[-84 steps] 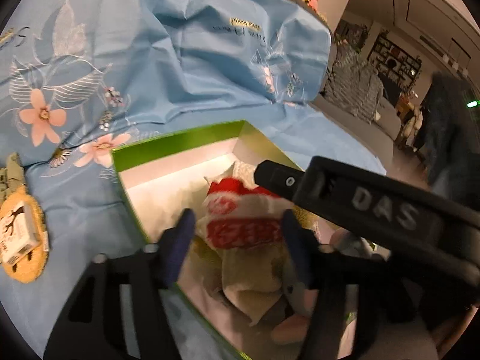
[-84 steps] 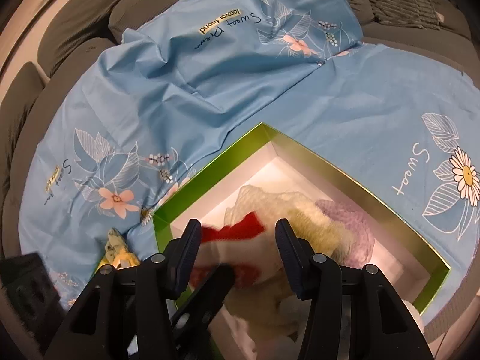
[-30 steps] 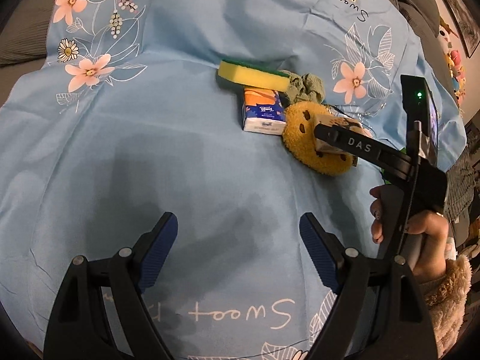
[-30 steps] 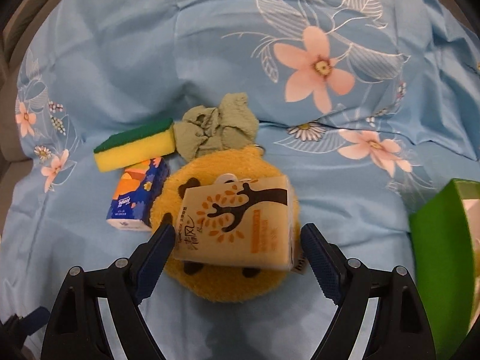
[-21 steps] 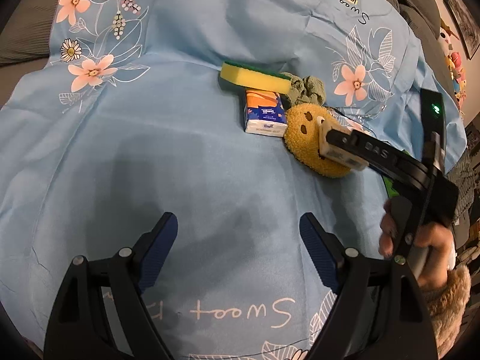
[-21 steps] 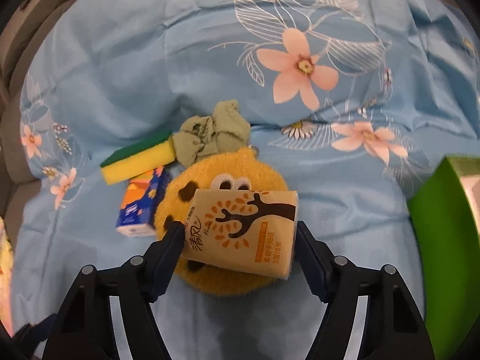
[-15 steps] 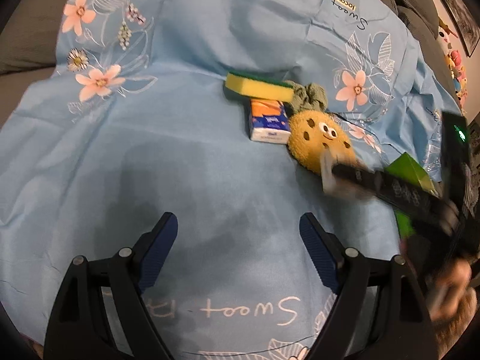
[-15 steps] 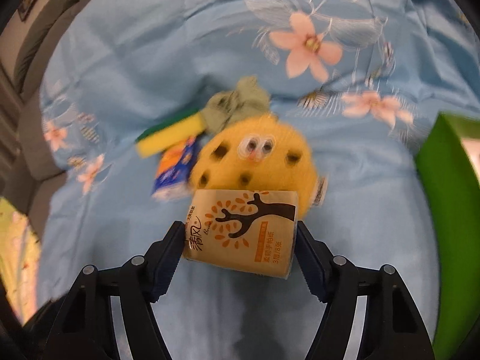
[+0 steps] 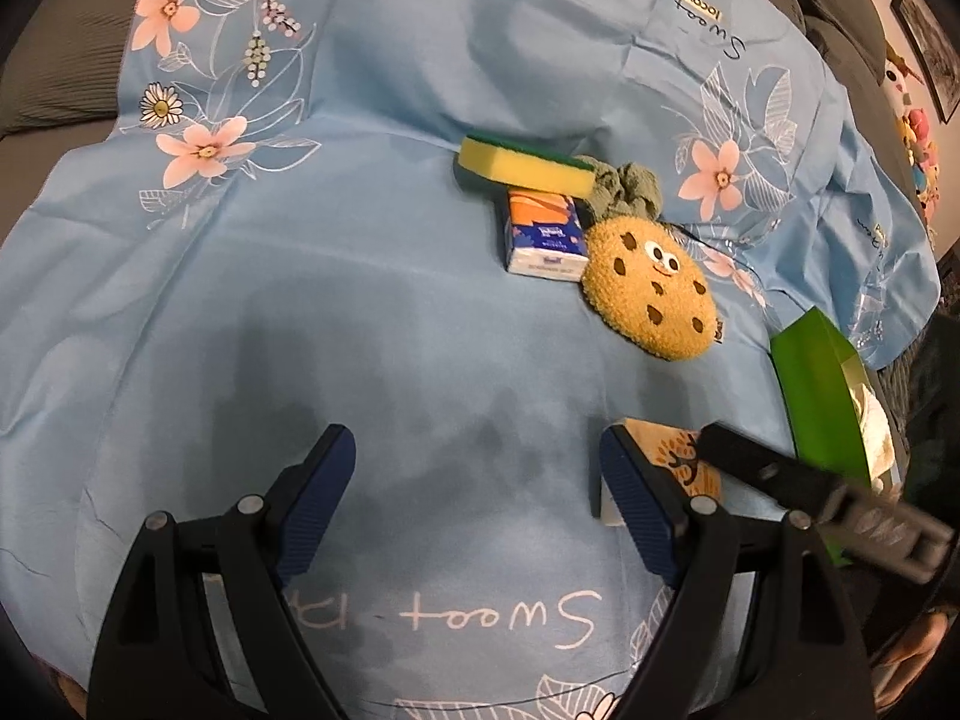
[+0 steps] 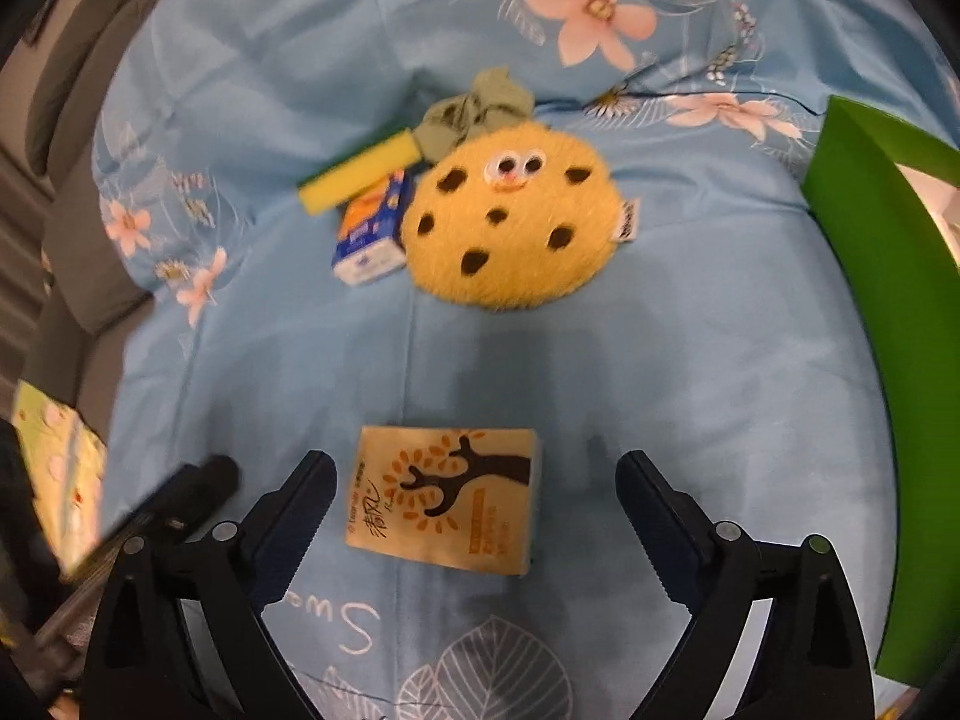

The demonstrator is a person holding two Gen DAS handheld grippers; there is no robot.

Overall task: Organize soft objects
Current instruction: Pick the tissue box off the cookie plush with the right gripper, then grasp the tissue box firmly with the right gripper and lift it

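My right gripper [image 10: 474,501] has its jaws spreading apart; the tan tissue pack [image 10: 444,498] with the black tree print lies flat on the blue floral sheet [image 10: 690,360] between them, close to the left pad, touched by neither. Vertical characters and an orange strip run along its face; I cannot read them. My left gripper [image 9: 474,498] stands wide apart over bare sheet, holding nothing. White script reading "Sweet" is printed on the sheet just ahead of it, seen upside down.

Farther out lies the yellow cookie plush [image 10: 507,216] with googly eyes, brown spots and a small side tag, illegible. Against its left side sits a blue-and-orange tissue pack [image 9: 545,234], label too small to read. Beyond these: a yellow-green sponge [image 9: 525,165] and a crumpled green cloth [image 9: 627,189].

To the right stands the green box [image 10: 870,276], pale soft items showing inside. At the far edge, the sheet carries "Sweet Dream" and a yellow tag, inverted.
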